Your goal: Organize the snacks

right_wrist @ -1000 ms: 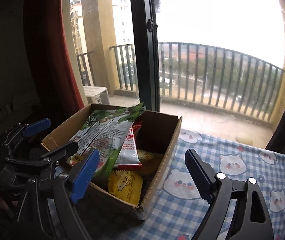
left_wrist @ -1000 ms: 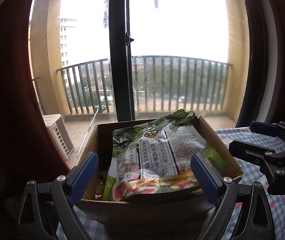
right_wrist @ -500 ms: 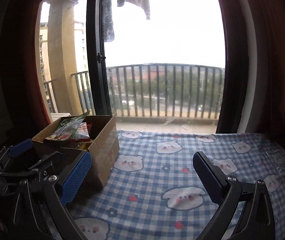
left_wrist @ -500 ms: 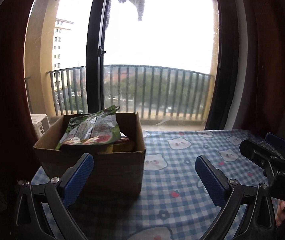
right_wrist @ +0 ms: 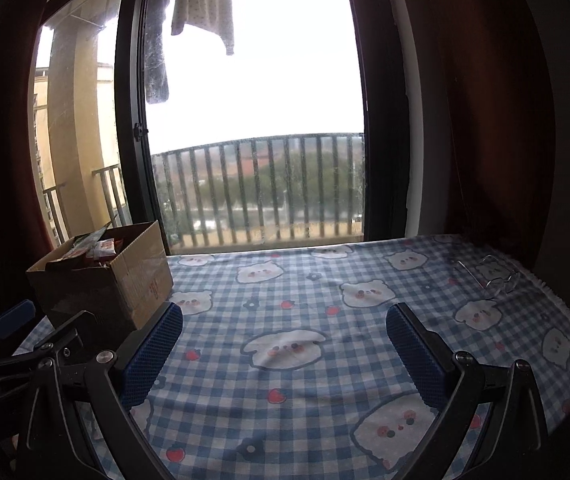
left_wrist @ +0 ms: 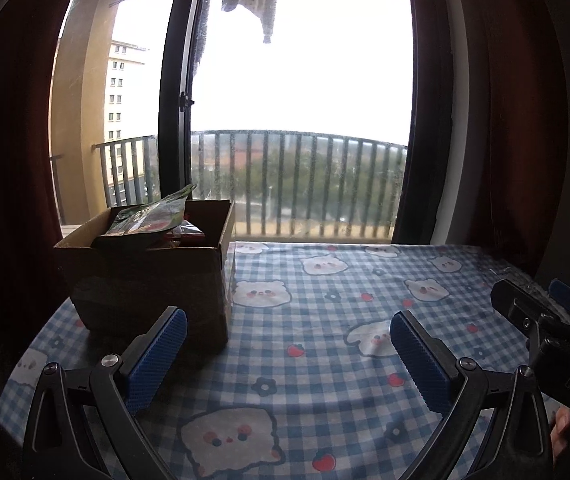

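A: Left wrist view, report.
B: The left gripper (left_wrist: 287, 342) is spread wide with nothing between its blue pads (left_wrist: 157, 354). It hangs over the checked tablecloth (left_wrist: 325, 360). The cardboard box (left_wrist: 145, 276) stands at the table's far left corner, ahead and left of the gripper, apart from it. A green snack bag (left_wrist: 147, 218) lies tilted on top of the box contents, its upper end sticking above the rim. A red packet (left_wrist: 185, 234) shows just beside it.
A: Other gripper?
B: The right gripper (left_wrist: 545, 320) enters at the right edge; its spread cannot be told from here.
A: Right wrist view.
B: The right gripper (right_wrist: 283, 338) is spread wide and holds nothing, above the tablecloth (right_wrist: 325, 300). The box (right_wrist: 105, 280) sits to the far left by the window (right_wrist: 253, 120). Snack packets (right_wrist: 97, 246) fill it to the rim. The left gripper (right_wrist: 25, 336) shows at the lower left, near the box. Eyeglasses (right_wrist: 493, 276) lie on the cloth at the far right, well apart from the box.
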`<state>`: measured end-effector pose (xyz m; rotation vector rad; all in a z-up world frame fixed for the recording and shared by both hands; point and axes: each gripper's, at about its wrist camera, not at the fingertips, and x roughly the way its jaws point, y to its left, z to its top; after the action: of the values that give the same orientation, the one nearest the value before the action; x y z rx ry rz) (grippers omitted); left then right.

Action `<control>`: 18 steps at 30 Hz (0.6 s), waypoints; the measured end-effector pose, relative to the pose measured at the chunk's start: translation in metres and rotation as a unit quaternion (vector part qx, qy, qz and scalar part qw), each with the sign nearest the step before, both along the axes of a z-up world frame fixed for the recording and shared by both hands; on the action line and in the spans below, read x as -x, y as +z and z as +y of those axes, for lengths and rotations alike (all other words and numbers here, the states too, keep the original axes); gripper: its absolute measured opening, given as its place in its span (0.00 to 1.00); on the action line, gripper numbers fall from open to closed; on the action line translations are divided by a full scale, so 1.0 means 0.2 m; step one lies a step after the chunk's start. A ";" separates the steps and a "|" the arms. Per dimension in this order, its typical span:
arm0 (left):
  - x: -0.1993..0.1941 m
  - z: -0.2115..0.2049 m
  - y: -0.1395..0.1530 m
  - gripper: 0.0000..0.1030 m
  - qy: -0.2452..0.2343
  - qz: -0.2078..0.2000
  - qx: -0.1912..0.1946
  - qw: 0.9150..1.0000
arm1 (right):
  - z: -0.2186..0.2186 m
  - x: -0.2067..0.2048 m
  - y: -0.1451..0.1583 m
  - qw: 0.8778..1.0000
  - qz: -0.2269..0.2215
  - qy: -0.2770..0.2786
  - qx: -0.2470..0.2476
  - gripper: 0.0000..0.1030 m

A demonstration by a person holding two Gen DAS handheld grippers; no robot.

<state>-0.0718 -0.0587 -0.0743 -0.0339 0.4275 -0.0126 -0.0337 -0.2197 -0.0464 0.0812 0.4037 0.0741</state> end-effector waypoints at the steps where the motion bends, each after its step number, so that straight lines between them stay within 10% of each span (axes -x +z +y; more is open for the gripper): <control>1: 0.00 -0.01 -0.01 1.00 -0.003 0.003 -0.003 1.000 | 0.00 0.01 -0.01 1.000 -0.002 -0.006 0.006 1.00; 18: 0.03 0.03 0.00 1.00 0.002 -0.013 0.010 1.000 | 0.03 0.04 -0.02 1.000 -0.007 -0.015 0.012 1.00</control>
<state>-0.0768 -0.0527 -0.0744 -0.0544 0.4009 -0.0130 -0.0422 -0.2141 -0.0500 0.0622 0.3893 0.0407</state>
